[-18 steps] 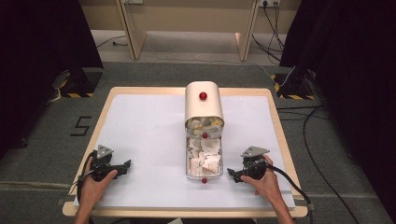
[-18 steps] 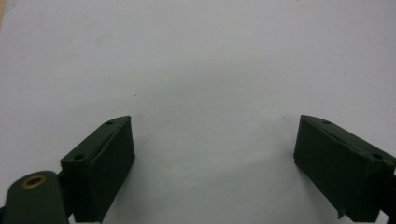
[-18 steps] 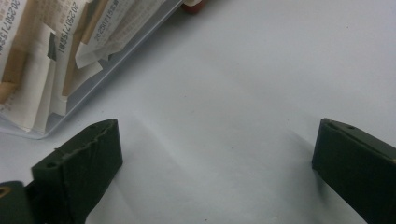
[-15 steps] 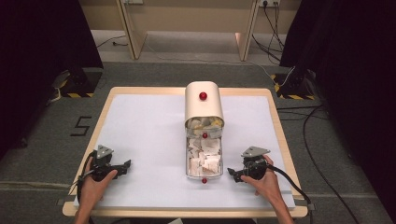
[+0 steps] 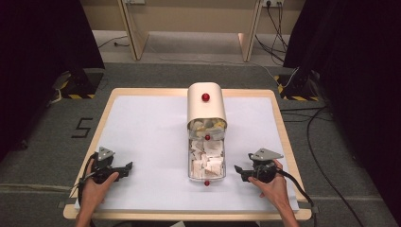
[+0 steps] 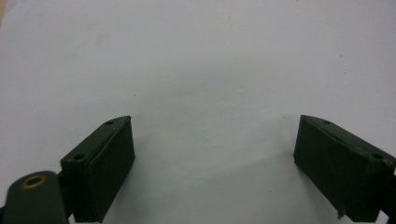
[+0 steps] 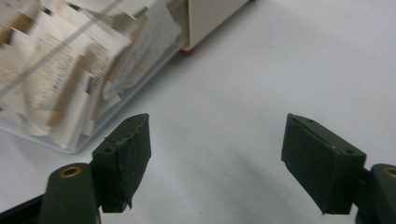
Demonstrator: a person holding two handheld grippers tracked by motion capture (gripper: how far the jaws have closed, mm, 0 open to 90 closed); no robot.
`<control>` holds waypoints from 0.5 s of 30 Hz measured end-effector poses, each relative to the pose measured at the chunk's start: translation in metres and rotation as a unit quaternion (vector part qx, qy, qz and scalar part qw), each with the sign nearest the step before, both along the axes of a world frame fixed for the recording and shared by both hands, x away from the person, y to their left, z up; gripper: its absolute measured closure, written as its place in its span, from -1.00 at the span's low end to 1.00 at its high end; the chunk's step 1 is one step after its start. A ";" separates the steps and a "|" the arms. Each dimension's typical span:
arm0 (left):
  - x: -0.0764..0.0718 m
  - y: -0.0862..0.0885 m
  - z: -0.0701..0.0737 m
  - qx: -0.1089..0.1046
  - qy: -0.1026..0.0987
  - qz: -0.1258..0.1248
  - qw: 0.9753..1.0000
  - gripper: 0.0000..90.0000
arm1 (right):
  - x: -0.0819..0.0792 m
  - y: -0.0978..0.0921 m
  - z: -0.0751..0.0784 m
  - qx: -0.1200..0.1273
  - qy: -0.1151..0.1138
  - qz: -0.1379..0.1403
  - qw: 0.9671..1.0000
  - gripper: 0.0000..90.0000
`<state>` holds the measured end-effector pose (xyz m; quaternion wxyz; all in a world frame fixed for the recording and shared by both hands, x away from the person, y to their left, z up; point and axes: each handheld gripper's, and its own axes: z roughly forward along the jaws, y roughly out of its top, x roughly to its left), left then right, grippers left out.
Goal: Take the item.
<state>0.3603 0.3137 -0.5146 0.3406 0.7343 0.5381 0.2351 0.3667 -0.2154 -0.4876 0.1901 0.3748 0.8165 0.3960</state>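
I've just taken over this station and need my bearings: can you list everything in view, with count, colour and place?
table: one, light wood rim with a white top, centre of the high view.
box: one, cream, rounded cover with a red knob, far middle of the table.
drawer: one, clear, pulled out of the box toward the person, red knob at its near end.
paper packets: many, white and beige, piled in the drawer; count unclear.
cables: several, black, on the grey floor to the right.
left tongs: one pair, black, near left of the table, jaws apart over bare white surface.
right tongs: one pair, black, near right beside the drawer, jaws apart.
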 end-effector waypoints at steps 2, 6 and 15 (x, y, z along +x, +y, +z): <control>0.000 0.000 0.000 0.000 0.000 0.000 1.000 -0.74 | -0.006 -0.002 0.006 0.006 -0.006 -0.003 1.000 -0.43; 0.000 0.000 0.000 0.000 0.000 0.000 1.000 -0.74 | -0.017 -0.002 0.017 0.025 -0.015 0.000 1.000 -0.37; 0.000 0.000 0.000 0.000 0.000 0.000 1.000 -0.74 | -0.031 0.002 0.036 0.059 -0.026 0.010 0.998 -0.21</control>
